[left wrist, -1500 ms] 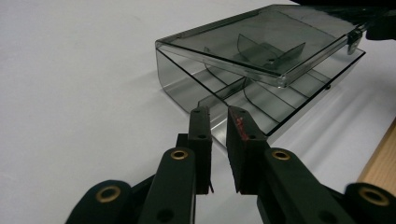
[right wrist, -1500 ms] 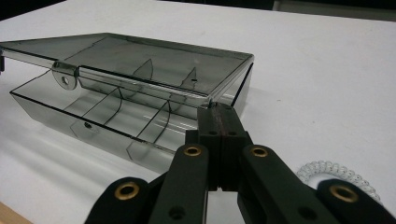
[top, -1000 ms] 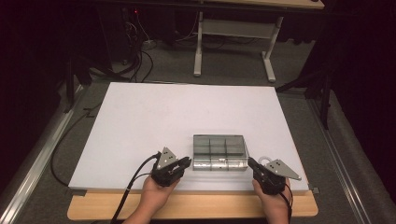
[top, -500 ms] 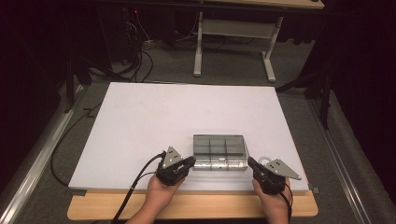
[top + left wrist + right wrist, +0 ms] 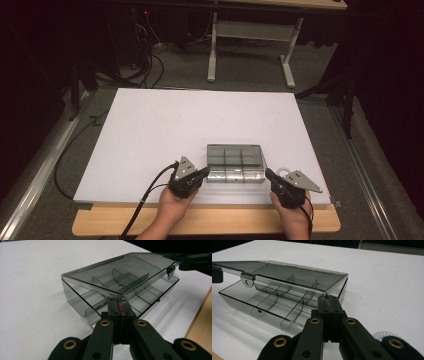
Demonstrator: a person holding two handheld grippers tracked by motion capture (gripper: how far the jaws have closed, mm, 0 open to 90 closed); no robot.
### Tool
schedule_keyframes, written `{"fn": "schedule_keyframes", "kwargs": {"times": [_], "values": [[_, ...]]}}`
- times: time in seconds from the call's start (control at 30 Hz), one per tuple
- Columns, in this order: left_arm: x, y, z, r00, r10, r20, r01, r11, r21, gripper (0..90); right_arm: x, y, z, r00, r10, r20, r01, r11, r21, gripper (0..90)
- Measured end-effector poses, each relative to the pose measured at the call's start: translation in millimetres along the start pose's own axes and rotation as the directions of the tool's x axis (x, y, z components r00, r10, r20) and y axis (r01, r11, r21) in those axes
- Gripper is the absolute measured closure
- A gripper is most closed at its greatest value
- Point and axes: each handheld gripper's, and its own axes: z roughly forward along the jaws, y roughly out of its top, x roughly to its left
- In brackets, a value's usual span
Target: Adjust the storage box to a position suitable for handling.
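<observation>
Table (image 5: pixel 150 130): white board top on a wooden bench, whose edge shows along the near side.
Compartment box (image 5: pixel 235 162): smoky clear plastic, lying on the near half of the table between the two grippers; inner dividers visible; lid (image 5: pixel 117 271) raised at the near edge, the gap open toward the person.
Left gripper (image 5: pixel 202 173): held in the left hand (image 5: pixel 172 202) at the box's near left corner; its jaws have just been closing and now stand pressed together, tips touching the lid's corner, nothing seen between them.
Right gripper (image 5: pixel 268 173): held in the right hand (image 5: pixel 292 215) at the near right corner; jaws pressed together, tips against the lid's corner.
Lid latch (image 5: pixel 247 280): small clear tab on the lid's front edge, hanging free.
</observation>
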Motion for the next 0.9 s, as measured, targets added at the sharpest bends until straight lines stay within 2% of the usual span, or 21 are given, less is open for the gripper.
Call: {"fn": "schedule_keyframes", "kwargs": {"times": [0.9], "values": [[3.1, 20.4, -3.7, 0.9999, 0.004, -0.013, -0.005, 0.9989, -0.047, 90.0, 4.3, -9.7, 4.4, 0.9999, -0.011, -0.012, 0.011, 0.999, 0.039, 90.0]]}}
